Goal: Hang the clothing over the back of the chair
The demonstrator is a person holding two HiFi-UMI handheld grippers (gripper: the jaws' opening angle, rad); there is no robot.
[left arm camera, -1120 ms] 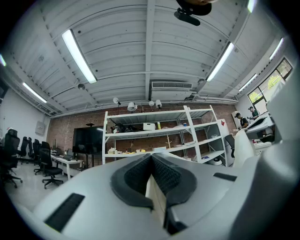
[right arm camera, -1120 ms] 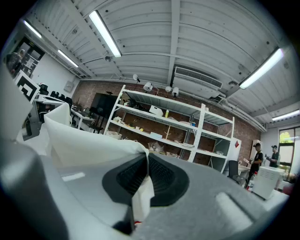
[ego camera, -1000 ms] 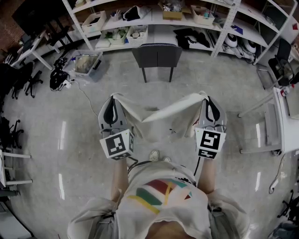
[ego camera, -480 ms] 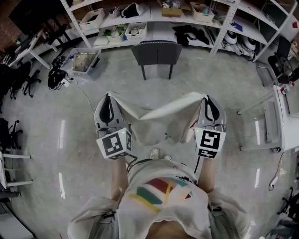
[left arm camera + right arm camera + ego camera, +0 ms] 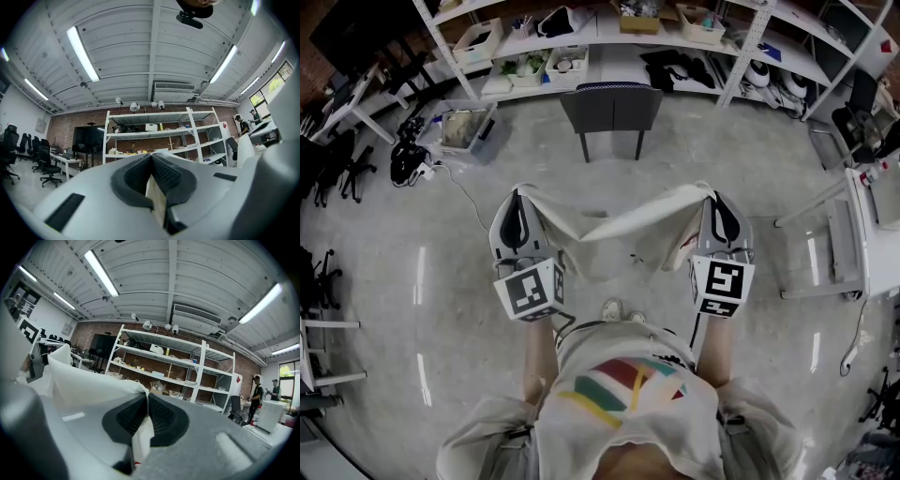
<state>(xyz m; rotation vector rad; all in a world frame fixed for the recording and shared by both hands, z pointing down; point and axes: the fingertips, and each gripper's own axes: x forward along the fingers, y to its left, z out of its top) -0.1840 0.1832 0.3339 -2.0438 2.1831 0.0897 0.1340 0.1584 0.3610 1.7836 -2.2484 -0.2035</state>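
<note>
A cream-white garment [image 5: 619,234] hangs stretched between my two grippers, sagging in the middle above the floor. My left gripper [image 5: 523,194] is shut on its left top corner; the cloth [image 5: 155,197] shows pinched between the dark pads. My right gripper [image 5: 712,194] is shut on the right top corner, with cloth [image 5: 140,437] caught between its pads and folding back to the left. The dark grey chair [image 5: 612,110] stands ahead of me, its back facing me, in front of the shelves. Both grippers are well short of it.
White shelving [image 5: 609,42] with boxes and clothes runs behind the chair. A clear bin [image 5: 467,128] and cables [image 5: 408,159] lie at left, office chairs [image 5: 333,164] farther left. A white table frame [image 5: 844,253] stands at right. People [image 5: 257,394] stand far off in the right gripper view.
The view has shifted slightly; the chair and shelves sit a little farther left and up in the picture. Both grippers keep their hold on the garment, which hangs the same.
</note>
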